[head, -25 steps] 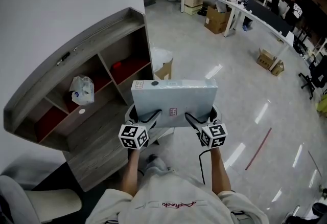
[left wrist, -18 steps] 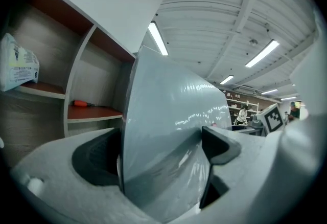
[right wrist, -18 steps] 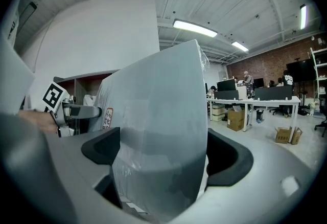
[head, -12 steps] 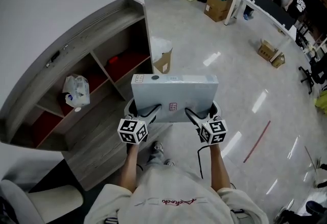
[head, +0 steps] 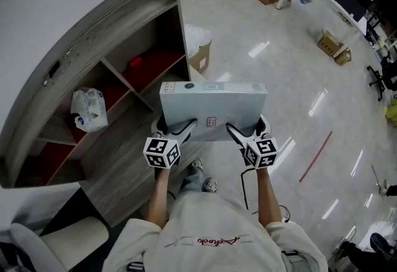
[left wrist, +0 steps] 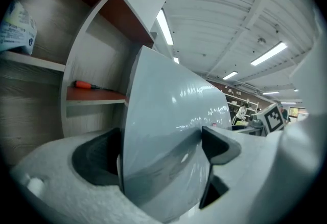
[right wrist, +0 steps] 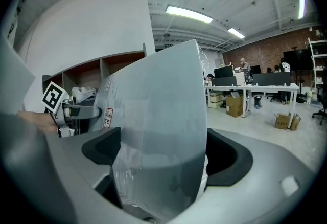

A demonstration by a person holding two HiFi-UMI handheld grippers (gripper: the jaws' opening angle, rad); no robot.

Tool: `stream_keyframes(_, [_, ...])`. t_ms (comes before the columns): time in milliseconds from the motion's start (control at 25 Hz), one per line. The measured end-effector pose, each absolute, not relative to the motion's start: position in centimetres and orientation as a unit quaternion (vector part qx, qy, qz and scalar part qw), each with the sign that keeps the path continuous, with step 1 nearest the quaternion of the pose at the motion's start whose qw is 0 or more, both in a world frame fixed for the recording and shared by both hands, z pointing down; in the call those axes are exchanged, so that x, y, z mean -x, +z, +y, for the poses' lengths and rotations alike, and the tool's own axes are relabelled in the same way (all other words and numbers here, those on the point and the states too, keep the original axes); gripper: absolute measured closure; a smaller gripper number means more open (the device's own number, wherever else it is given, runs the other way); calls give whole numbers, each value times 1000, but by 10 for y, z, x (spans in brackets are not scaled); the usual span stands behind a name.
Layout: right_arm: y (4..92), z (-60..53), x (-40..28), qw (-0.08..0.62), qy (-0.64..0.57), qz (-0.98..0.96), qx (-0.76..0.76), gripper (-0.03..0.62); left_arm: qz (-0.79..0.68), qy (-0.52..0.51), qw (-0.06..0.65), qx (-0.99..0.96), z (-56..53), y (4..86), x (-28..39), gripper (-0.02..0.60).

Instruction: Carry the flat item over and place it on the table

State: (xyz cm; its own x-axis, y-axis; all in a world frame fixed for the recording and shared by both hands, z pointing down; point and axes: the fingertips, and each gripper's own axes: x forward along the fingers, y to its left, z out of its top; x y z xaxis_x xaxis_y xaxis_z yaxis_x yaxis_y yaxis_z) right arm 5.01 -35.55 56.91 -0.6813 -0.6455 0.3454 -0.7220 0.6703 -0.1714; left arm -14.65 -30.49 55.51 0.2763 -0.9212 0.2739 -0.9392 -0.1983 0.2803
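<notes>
The flat pale-grey box wrapped in clear film [head: 213, 109] is held level above the floor in front of the person, gripped at two places along its near long edge. The left gripper [head: 177, 131] has its jaws closed onto the box's left part, with the panel filling the gap between the dark pads. The right gripper [head: 244, 134] clamps the right part the same way. To the left stands a grey wooden shelf unit [head: 118, 22] with red-lined compartments. One compartment holds a white plastic bag [head: 89, 109], and an orange-handled tool [left wrist: 84, 85] lies on a red shelf board. Well apart, a long white desk [right wrist: 255, 86] has a brown cardboard carton [right wrist: 234, 106] on the floor beneath it.
</notes>
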Motion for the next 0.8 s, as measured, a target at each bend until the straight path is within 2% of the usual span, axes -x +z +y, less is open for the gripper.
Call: stream_keyframes(800, [685, -329, -30, 203, 250, -872, -370, 66, -582, 76, 310, -748, -285, 671, 168, 75])
